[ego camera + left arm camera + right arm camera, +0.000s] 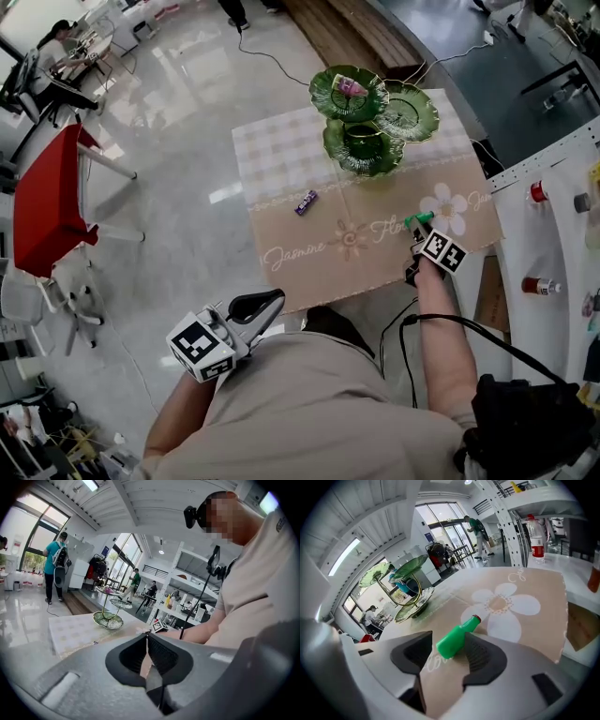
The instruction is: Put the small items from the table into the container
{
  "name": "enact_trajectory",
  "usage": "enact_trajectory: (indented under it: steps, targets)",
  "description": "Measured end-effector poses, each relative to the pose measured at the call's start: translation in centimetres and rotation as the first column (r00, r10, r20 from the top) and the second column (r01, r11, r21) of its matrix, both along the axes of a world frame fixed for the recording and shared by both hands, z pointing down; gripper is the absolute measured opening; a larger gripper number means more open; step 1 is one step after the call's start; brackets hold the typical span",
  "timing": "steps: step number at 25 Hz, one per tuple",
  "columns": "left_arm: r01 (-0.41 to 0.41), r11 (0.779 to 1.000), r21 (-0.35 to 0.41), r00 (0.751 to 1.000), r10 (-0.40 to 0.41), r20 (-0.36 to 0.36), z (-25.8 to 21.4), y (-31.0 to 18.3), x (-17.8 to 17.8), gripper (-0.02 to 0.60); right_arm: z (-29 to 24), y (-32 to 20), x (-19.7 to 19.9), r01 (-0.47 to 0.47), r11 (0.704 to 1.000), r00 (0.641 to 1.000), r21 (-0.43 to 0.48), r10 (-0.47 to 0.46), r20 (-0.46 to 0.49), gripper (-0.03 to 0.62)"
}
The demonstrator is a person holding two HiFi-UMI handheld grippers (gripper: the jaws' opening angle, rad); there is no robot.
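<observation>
A small green toy bottle (457,639) with a red cap lies on the flowered tablecloth (375,253), near the table's right front corner (419,219). My right gripper (450,640) is open around it: the bottle leans on the right-hand jaw, and the left-hand jaw stands apart from it. In the head view that gripper (414,234) sits just in front of the bottle. A purple wrapped sweet (307,202) lies mid-table. The green leaf-shaped tiered dish (361,155) stands at the far edge. My left gripper (258,307) is shut and empty, off the table by my body.
A white shelf unit (548,234) with small bottles stands to the right of the table. A red chair (52,197) is on the shiny floor at the left. A cable (272,58) trails across the floor beyond the table. A pink item (350,87) lies in the top dish.
</observation>
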State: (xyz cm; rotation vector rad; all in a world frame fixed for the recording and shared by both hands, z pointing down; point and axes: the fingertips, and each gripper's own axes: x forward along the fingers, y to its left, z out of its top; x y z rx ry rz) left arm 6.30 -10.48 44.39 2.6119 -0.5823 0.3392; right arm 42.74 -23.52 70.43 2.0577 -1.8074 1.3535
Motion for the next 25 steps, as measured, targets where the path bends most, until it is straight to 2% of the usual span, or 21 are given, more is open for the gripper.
enact_trajectory:
  steps: [5, 8, 10, 19, 25]
  targets:
    - [0.01, 1.0, -0.017, 1.0, -0.01, 0.013, 0.6, -0.7, 0.7, 0.009, 1.3, -1.3, 1.1, -0.012, 0.999, 0.999, -0.046, 0.01, -0.046, 0.218]
    - [0.014, 1.0, -0.026, 1.0, -0.014, 0.02, 0.8, -0.8, 1.1, 0.009, 2.3, -1.5, 1.1, 0.027, 0.995, 0.995, -0.092, -0.036, -0.098, 0.213]
    - [0.017, 1.0, -0.027, 1.0, -0.016, 0.023, 0.8, -1.0, 1.2, 0.009, 2.5, -1.4, 1.1, 0.05, 0.993, 0.99, -0.104, -0.063, -0.126, 0.184]
    - [0.016, 1.0, -0.007, 1.0, -0.016, 0.014, 0.3, -1.1, 2.0, 0.009, 0.3, -1.5, 0.5, 0.167, 0.983, 0.961, -0.08, -0.18, -0.212, 0.173]
    - [0.004, 1.0, 0.015, 1.0, -0.004, 0.001, -0.2, -0.8, 2.1, 0.009, -4.9, -1.6, -1.5, 0.312, 0.95, 0.915, -0.02, -0.306, -0.264, 0.172]
